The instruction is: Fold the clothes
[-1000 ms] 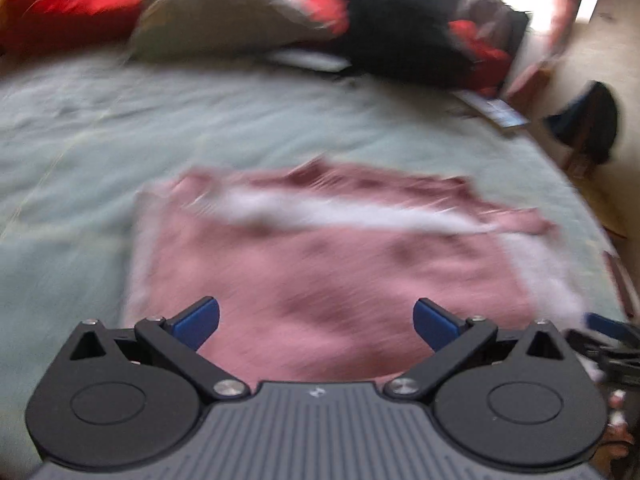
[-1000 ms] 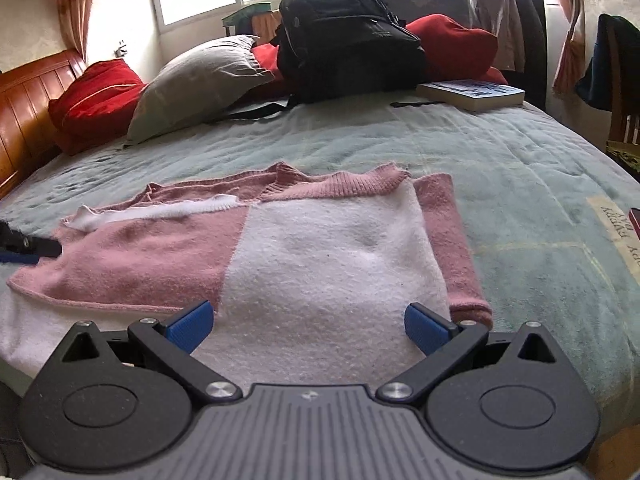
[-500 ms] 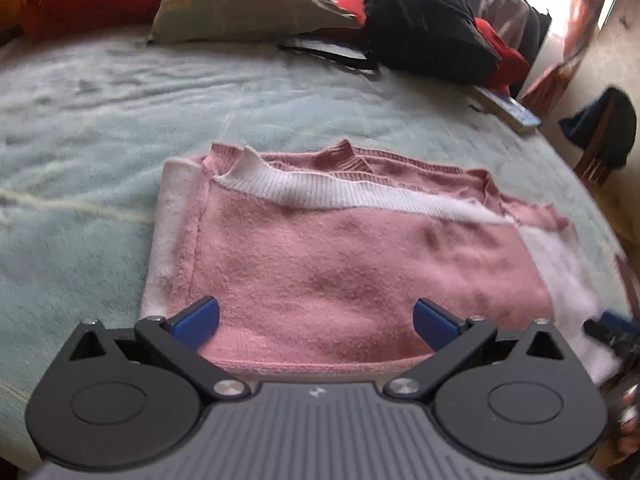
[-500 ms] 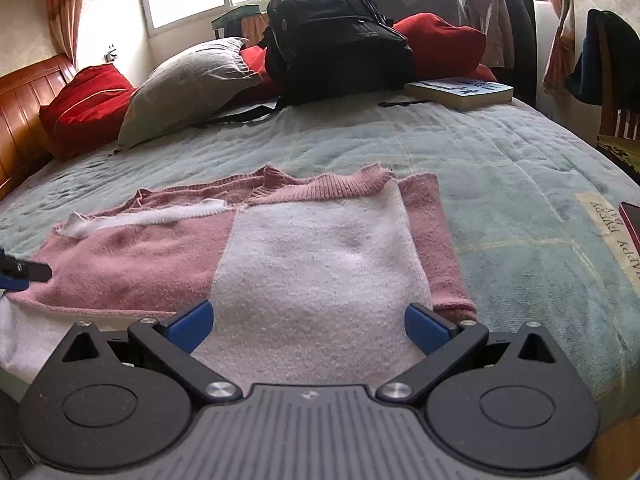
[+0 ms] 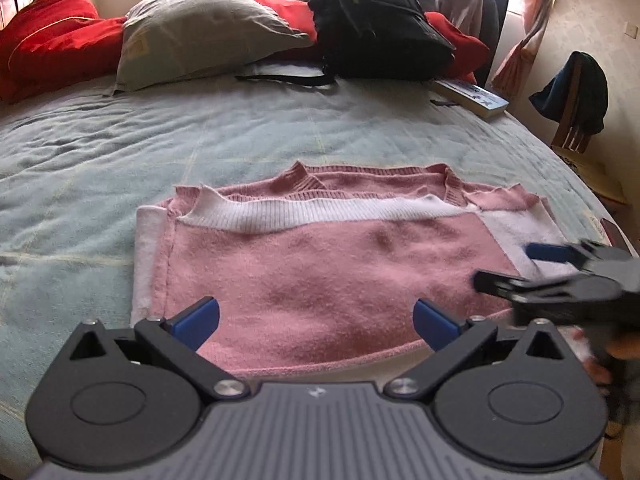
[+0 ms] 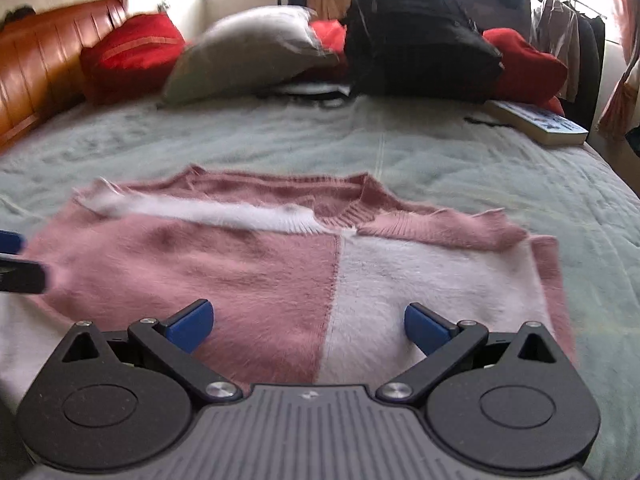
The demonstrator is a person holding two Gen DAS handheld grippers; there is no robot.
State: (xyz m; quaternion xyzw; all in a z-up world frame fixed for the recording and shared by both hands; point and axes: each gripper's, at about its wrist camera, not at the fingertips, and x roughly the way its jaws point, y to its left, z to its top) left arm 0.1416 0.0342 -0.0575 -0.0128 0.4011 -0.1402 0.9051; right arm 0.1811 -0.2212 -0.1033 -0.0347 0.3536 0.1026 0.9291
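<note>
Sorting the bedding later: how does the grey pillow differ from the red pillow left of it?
The grey pillow is pale and plain; the red pillow is bright with a thin light stripe. The grey one leans over the red one's edge and lies nearer the black backpack; the red one lies nearer the wooden headboard. Both are soft and rest at the bed's head.

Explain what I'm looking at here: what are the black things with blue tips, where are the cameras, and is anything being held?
Each picture comes from a camera mounted on a hand-held pair of tongs, looking forward along its two blue-tipped fingers. No robot: a person holds one in each hand. The left tongs and the right tongs are both open and hold nothing. Ahead lies a partly folded pink and white sweater on a pale green bedspread. Behind it sit pillows, a black backpack and a book.
</note>
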